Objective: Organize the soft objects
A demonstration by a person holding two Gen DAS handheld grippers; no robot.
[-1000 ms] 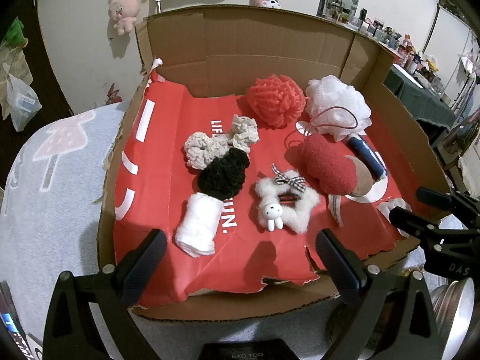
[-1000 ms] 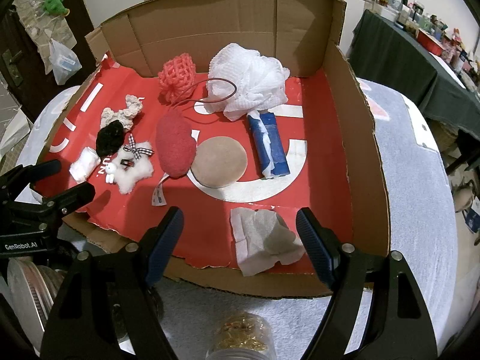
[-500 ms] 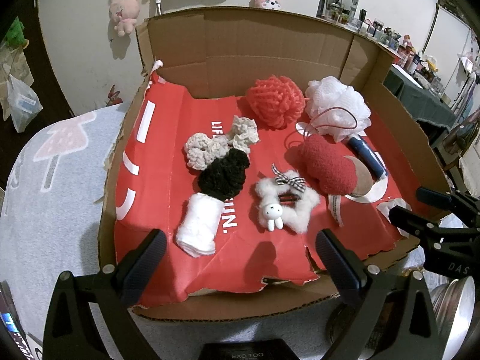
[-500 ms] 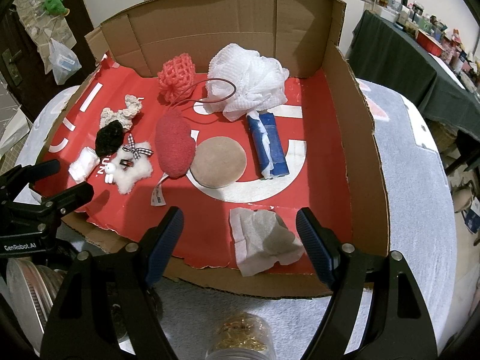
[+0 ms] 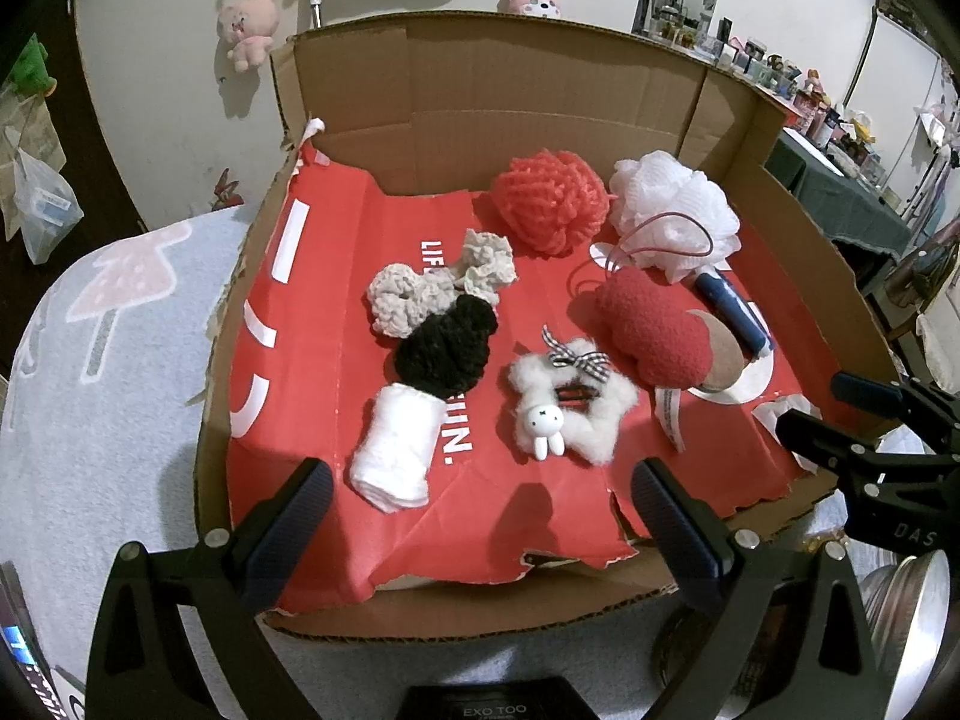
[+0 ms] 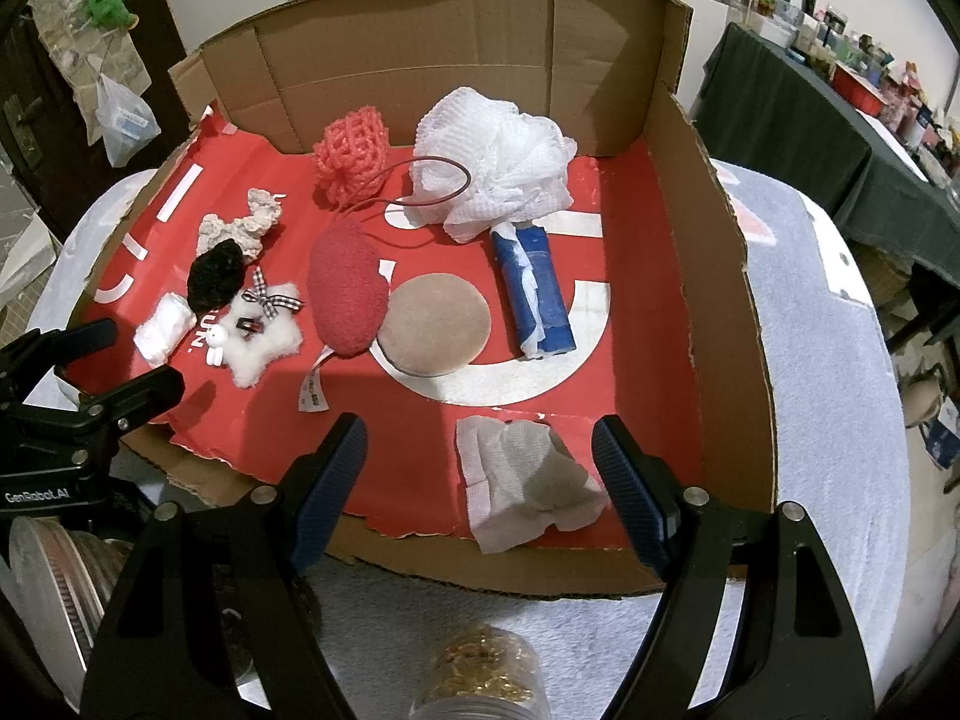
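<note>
Soft items lie in an open cardboard box (image 5: 540,108) with a red liner. From the left wrist view: a white roll (image 5: 399,447), a black scrunchie (image 5: 447,348), a beige scrunchie (image 5: 438,288), a white fluffy bunny clip (image 5: 570,408), a red plush pad (image 5: 654,330), a coral mesh ball (image 5: 552,201) and a white bath pouf (image 5: 675,213). The right wrist view adds a tan round pad (image 6: 438,324), a blue roll (image 6: 534,288) and a white cloth (image 6: 522,477). My left gripper (image 5: 480,504) hangs open before the box front, empty. My right gripper (image 6: 477,480) is open above the cloth, not touching it.
The box sits on a pale fleece blanket (image 5: 90,390) with a pink mushroom print. A gold-filled jar (image 6: 480,678) stands below the right gripper. Metal lids (image 5: 912,618) lie at the box's near corner. A cluttered dark-green table (image 6: 810,120) stands far right.
</note>
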